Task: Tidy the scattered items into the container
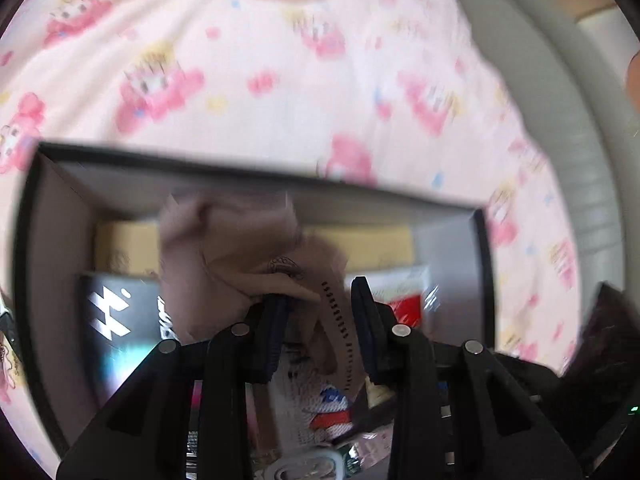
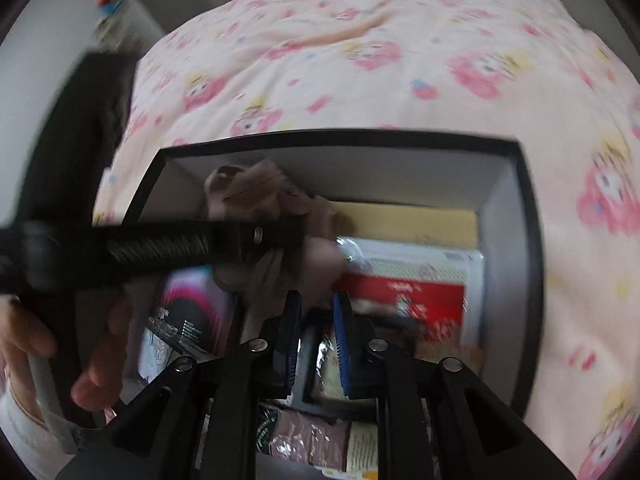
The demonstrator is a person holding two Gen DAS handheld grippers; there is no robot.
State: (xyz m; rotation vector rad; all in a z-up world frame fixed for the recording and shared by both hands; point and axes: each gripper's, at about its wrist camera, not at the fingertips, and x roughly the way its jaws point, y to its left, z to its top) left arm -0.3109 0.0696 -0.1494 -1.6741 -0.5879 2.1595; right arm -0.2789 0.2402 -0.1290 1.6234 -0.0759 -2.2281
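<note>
A dark-rimmed grey box (image 1: pixel 256 172) sits on the pink bedspread, with packets and books inside; it also shows in the right wrist view (image 2: pixel 532 240). A dusty-pink cloth (image 1: pixel 240 240) hangs over the box. My left gripper (image 1: pixel 320 312) has its jaws apart around the cloth's lower fold, which lies between them. In the right wrist view the same cloth (image 2: pixel 272 200) drapes off the left gripper, which crosses the frame as a black bar (image 2: pixel 180 240). My right gripper (image 2: pixel 316 320) hovers over the box with jaws a little apart and nothing between them.
The box holds a red-and-white packet (image 2: pixel 412 292), a tan cardboard piece (image 2: pixel 408 220), a dark printed box (image 1: pixel 120 320) and a pink packet (image 2: pixel 308 440). The cartoon-print bedspread (image 1: pixel 280 60) surrounds it. A grey padded headboard (image 1: pixel 560 100) lies right; a dark garment (image 2: pixel 80 128) lies left.
</note>
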